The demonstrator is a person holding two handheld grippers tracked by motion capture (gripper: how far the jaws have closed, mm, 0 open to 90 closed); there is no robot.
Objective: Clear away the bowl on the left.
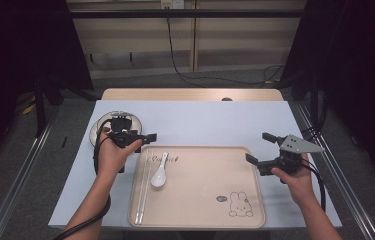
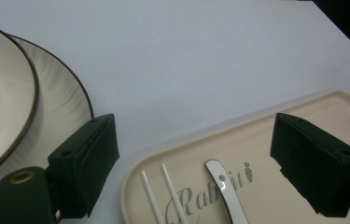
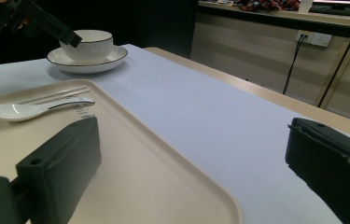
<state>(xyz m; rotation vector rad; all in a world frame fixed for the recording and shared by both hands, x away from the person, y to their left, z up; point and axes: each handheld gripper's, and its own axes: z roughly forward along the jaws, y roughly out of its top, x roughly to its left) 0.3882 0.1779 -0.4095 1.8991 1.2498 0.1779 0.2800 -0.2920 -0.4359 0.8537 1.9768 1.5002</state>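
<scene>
Tray (image 1: 200,200) at lower centre holds spoon (image 1: 159,176) and chopsticks (image 1: 142,190); left gripper (image 1: 137,136) and right gripper (image 1: 261,147) gape wide, empty.

Tray (image 1: 200,200): pale beige, with grey "Rabbit" script and a small carrot mark at its far-left corner, and a black line-drawn rabbit (image 1: 240,205) at its near-right corner.

Spoon (image 1: 158,176): glossy white, on the tray's left part.

Chopsticks (image 1: 142,187): white, left of the spoon along the tray's left edge.

Bowl (image 3: 86,44) and saucer (image 3: 112,59): white, fine ribbed texture, thin dark rim line, beyond the tray's far-left corner.

Table cover (image 1: 200,120): pale lavender-blue; light wood table edge (image 1: 190,94) beyond.

Left gripper (image 2: 193,163) and right gripper (image 3: 191,163): black jaws; grey plate (image 1: 299,145) on the right one.
</scene>
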